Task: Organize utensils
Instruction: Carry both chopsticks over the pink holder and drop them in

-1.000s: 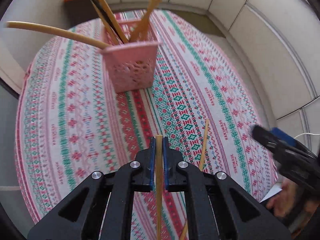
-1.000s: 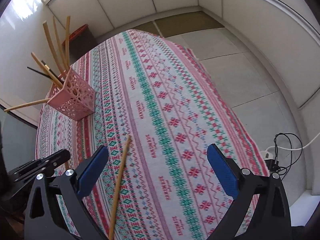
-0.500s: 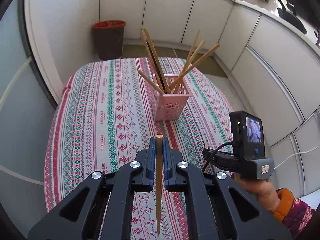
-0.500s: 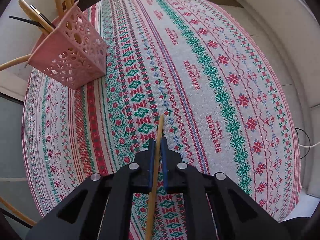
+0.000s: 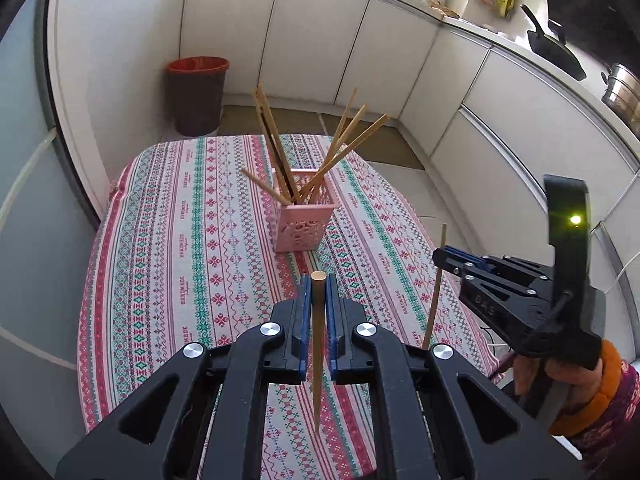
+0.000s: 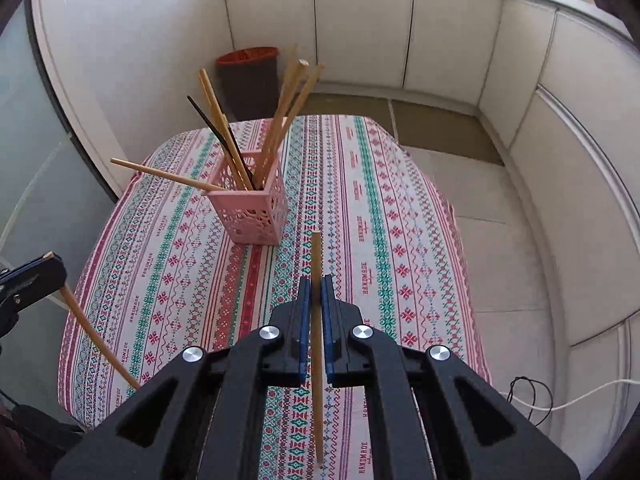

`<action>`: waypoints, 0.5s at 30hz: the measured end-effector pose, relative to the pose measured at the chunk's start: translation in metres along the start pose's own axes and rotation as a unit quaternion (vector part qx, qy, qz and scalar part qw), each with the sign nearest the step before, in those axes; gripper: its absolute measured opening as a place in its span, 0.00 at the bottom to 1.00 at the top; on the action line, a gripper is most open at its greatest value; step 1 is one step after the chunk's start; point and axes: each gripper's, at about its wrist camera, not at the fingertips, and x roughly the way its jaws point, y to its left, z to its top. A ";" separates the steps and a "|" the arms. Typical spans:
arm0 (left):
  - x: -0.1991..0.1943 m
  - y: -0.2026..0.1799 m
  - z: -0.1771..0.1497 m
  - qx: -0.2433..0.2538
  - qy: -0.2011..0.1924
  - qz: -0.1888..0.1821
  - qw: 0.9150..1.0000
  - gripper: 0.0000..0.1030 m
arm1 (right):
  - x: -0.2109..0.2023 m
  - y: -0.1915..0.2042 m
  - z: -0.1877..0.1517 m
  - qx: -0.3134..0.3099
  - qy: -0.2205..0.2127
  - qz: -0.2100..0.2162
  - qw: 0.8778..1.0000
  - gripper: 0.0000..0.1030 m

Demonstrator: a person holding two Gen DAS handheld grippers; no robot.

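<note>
A pink lattice holder [image 5: 305, 224] stands mid-table with several wooden chopsticks and a black one leaning out of it; it also shows in the right wrist view [image 6: 252, 210]. My left gripper [image 5: 319, 280] is shut on a wooden chopstick [image 5: 318, 344], held above the near part of the table. My right gripper [image 6: 314, 284] is shut on another wooden chopstick [image 6: 316, 272], also raised. The right gripper shows in the left wrist view [image 5: 442, 258] at the right, and the left gripper shows in the right wrist view [image 6: 50, 266] at the left.
The table wears a patterned red, green and white cloth [image 5: 200, 248]. A dark bin with a red rim [image 5: 197, 94] stands on the floor beyond the table. White cabinets curve round the back and right. A cable [image 6: 560, 400] lies on the floor at the right.
Both grippers have risen and pulled back from the table. The right gripper, open a second ago, closed on the chopstick lying on the cloth and lifted it.
</note>
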 end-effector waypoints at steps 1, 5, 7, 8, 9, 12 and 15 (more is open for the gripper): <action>-0.003 -0.002 0.005 0.004 -0.004 -0.001 1.000 0.06 | -0.004 0.002 0.005 -0.007 -0.004 0.001 1.000 0.05; -0.024 -0.011 0.035 0.014 -0.028 -0.014 0.999 0.06 | -0.033 0.000 0.023 -0.020 -0.025 0.011 0.999 0.05; -0.036 -0.015 0.053 0.015 -0.047 -0.015 0.999 0.06 | -0.048 -0.004 0.035 -0.020 -0.041 0.017 0.999 0.05; -0.042 -0.017 0.065 0.015 -0.059 -0.016 0.998 0.06 | -0.056 -0.006 0.042 -0.020 -0.049 0.021 0.998 0.05; -0.048 -0.019 0.075 0.017 -0.071 -0.014 0.997 0.06 | -0.064 -0.007 0.051 -0.020 -0.057 0.026 0.998 0.05; -0.060 -0.026 0.108 0.024 -0.105 -0.004 0.994 0.06 | -0.085 -0.010 0.077 -0.018 -0.083 0.038 0.996 0.05; -0.060 -0.031 0.135 0.027 -0.120 0.001 0.992 0.06 | -0.098 -0.012 0.101 -0.013 -0.094 0.055 0.994 0.06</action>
